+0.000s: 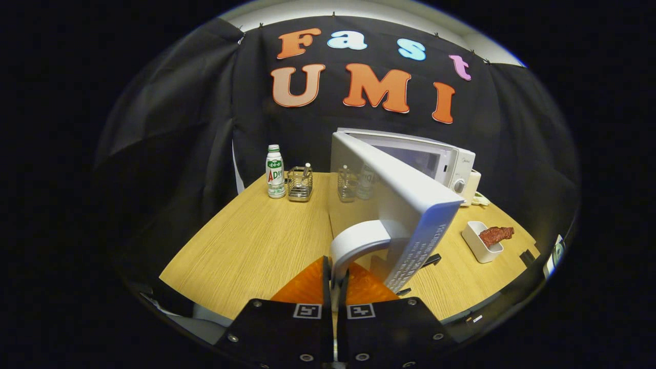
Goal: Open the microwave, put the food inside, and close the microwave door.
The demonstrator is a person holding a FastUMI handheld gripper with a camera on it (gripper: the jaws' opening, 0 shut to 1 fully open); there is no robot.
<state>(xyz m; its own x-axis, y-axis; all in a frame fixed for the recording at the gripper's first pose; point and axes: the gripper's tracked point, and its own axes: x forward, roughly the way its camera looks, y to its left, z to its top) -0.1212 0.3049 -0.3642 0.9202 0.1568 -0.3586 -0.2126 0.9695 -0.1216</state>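
On the far left of the wooden table [246, 246] a white bottle [275, 171] with a green label stands upright, and just to its right sits a small wire basket [300, 183]; both are mirrored in the glossy face of the microwave door [400, 205]. That door is swung wide open, its long edge running from the hinge at the back toward the fingers, its outer end pointing at the camera. The curved door handle [356, 243] arches off the door's near end, and its lower end drops between the gripper [335, 284] fingers, which are pressed together around it with almost no gap. Behind the door the microwave [435, 159] stands with its front turned to the left, control knobs at its right end. Farther right, well apart from the door, a white rectangular dish [479, 245] lies on the table with a reddish piece of food [496, 234] resting across its rim, long axis tilted toward the right
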